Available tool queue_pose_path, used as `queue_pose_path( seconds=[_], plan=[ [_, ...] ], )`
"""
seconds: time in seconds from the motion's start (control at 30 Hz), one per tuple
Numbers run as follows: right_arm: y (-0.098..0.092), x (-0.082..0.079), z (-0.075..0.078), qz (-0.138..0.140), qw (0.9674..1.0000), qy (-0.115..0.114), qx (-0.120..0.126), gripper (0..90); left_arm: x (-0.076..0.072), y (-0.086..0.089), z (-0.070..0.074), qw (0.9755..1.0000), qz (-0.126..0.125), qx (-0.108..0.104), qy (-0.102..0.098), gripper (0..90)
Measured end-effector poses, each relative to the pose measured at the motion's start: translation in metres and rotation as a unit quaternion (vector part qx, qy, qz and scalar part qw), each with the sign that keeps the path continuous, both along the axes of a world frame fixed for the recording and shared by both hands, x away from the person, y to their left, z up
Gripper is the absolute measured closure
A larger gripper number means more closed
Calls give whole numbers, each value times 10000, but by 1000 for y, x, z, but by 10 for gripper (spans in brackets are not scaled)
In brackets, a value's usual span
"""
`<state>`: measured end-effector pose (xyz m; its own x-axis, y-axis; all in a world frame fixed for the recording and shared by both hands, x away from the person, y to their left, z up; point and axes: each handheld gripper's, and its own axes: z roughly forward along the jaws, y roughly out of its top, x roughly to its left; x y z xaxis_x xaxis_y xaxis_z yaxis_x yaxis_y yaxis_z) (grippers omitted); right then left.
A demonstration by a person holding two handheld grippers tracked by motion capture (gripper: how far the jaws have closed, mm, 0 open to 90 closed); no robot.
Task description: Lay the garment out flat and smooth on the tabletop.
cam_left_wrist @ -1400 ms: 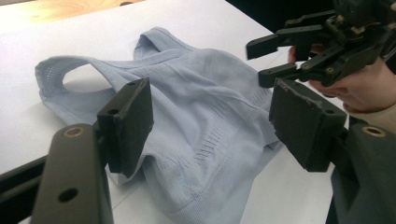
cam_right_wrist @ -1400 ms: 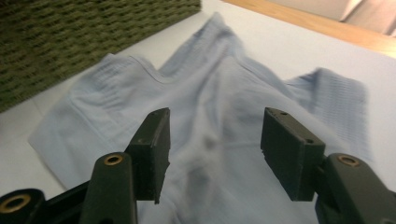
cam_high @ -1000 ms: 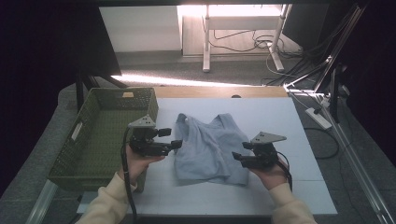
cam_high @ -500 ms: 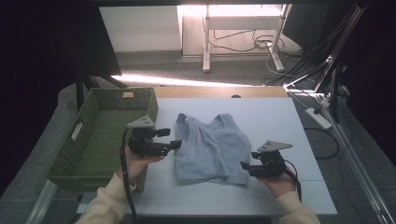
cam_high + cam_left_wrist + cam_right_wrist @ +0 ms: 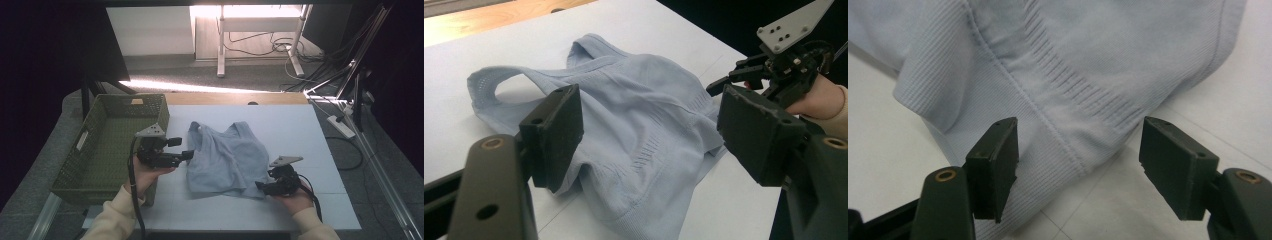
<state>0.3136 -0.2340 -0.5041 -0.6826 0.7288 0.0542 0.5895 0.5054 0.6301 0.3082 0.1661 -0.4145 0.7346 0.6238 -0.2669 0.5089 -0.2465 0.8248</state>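
A light blue knit tank top (image 5: 227,160) lies crumpled on the white table (image 5: 305,135), straps toward the far side. My left gripper (image 5: 189,154) hovers at its left edge, open, with the top (image 5: 644,115) lying beyond the jaws of my left gripper (image 5: 656,132). My right gripper (image 5: 260,187) is low at the top's near right corner. In the right gripper view the ribbed hem (image 5: 1068,125) lies between the jaws of my right gripper (image 5: 1080,155). Those jaws have just been opening and their pads do not press on it. The left gripper view also has the right gripper (image 5: 726,82) across the top.
A green woven basket (image 5: 132,99) stands at the table's left, right beside my left hand. A strip of wooden tabletop (image 5: 235,98) runs along the far edge. Desk legs and cables (image 5: 280,50) lie on the floor beyond, and a power strip (image 5: 340,126) sits to the right.
My right gripper has come toward the near edge and down to the top's near right corner. The left gripper has stayed where it was.
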Motion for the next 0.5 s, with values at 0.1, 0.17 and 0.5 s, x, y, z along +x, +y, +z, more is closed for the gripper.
queue_pose_path(
  seconds=[0.1,0.17,0.5],
  plan=[
    [3,0,-3,26,10000,51,-68,326,0,-1,0,10000,-3,-2,6,267],
    [5,0,-5,23,9999,94,-118,326,0,-1,0,10000,-3,0,7,267],
    [7,1,-8,75,9996,161,-239,410,0,0,0,10000,10,-16,7,267]
  ],
)
